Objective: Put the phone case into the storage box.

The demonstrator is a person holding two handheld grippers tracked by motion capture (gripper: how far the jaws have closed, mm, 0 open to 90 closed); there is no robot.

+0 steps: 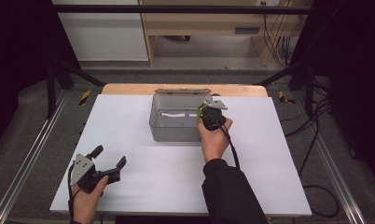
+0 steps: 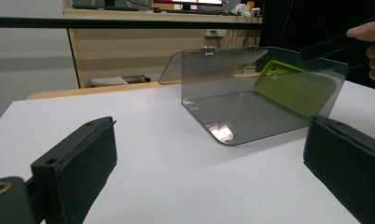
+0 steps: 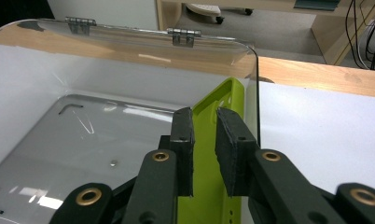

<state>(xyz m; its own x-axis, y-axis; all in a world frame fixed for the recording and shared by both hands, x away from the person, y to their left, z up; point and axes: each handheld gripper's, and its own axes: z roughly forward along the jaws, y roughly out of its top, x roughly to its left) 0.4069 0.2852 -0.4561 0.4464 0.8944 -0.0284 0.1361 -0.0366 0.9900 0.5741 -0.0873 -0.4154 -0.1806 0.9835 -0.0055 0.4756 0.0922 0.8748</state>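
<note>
At the right wall of the clear box [image 1: 175, 122] on the table [image 1: 129, 140], the right gripper [image 3: 204, 133] pinches a green phone case [image 3: 220, 109] on edge, lowered inside but not yet let go. The left gripper [image 1: 112, 159] rests spread and empty near the table's front. The right gripper view gives the case against the wall; the left gripper view gives the open hinged lid [image 2: 209, 63].

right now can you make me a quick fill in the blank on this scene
1. The right gripper has its fingers closed on a phone case coloured ____.
2. The case is inside the clear box, against its ____ wall in the high view.
3. The box's hinged lid is ____.
4. The left gripper holds ____.

Missing words: green; right; open; nothing
</note>
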